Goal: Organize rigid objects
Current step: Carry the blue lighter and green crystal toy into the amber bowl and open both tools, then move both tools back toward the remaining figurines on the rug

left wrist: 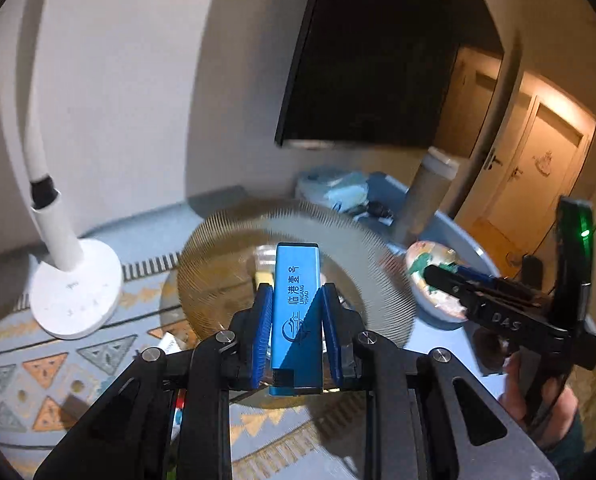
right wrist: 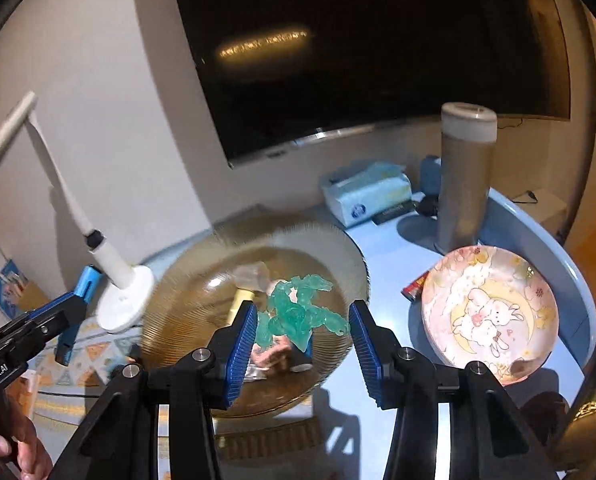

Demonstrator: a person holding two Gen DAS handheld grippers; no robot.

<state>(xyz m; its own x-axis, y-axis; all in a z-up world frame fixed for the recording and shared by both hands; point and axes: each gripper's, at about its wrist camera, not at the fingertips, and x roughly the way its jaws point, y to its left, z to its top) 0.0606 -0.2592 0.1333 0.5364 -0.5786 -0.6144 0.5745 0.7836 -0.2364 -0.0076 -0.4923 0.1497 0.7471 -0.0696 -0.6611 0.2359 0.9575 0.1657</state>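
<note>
your left gripper [left wrist: 295, 312] pinches the lighter [left wrist: 295, 320]; your right gripper [right wrist: 302, 330] holds the green figure [right wrist: 298, 316]. lower both gently over the bowl [right wrist: 201, 280].

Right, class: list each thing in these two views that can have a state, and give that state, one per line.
left gripper: shut on blue lighter
right gripper: shut on green figure
glass bowl: upright, holding small items
rabbit plate: lying flat, bare
desk lamp: upright
cylinder canister: upright, lid on
</note>
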